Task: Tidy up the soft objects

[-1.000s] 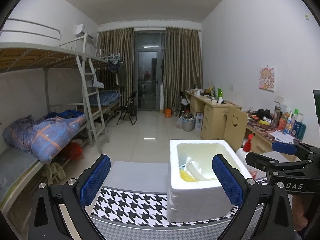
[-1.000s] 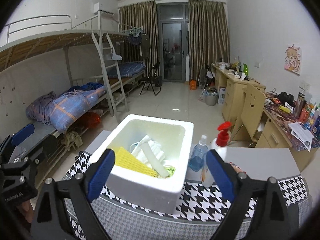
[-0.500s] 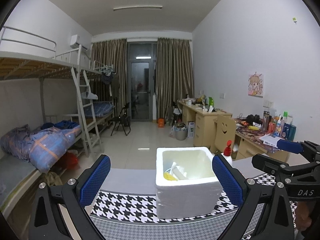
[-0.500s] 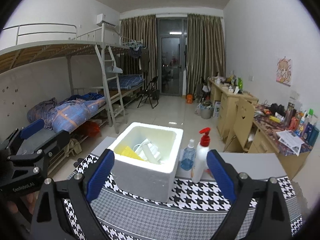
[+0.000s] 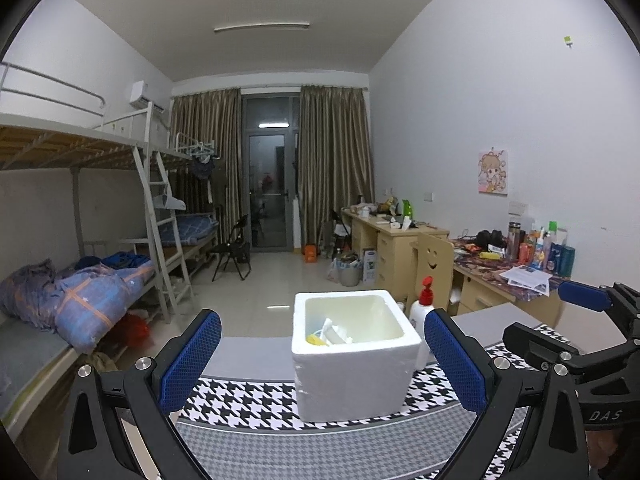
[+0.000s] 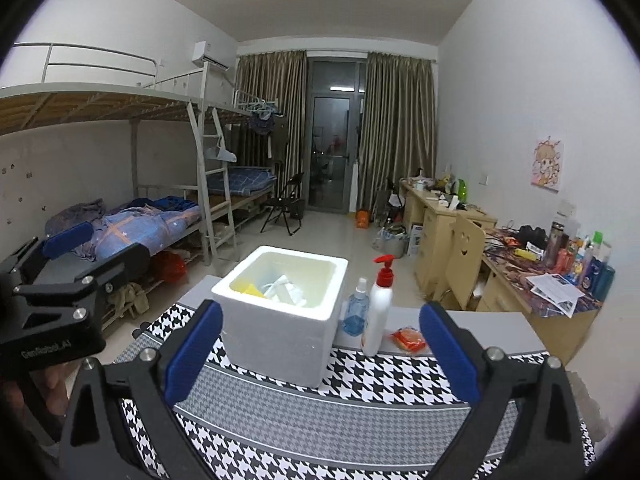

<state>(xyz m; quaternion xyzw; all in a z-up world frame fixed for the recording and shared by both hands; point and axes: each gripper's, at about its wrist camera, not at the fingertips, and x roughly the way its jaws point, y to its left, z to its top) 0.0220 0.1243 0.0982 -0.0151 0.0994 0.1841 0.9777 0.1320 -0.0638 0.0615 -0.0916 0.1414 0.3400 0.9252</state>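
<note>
The right gripper [image 6: 320, 352] has its jaws opening, wide apart with nothing between them; the left gripper [image 5: 322, 356] also stands with jaws wide apart and empty. Both hang over the near edge of the bench [image 6: 328, 424], above bare houndstooth cloth. Ahead, near the far edge, sits the white foam box [image 6: 280, 320], with yellow and white soft objects [image 6: 280, 288] inside. Just right of it stand a blue spray bottle [image 6: 357, 312] and a red-capped pump bottle [image 6: 378, 312], then an orange packet [image 6: 408, 338].
</note>
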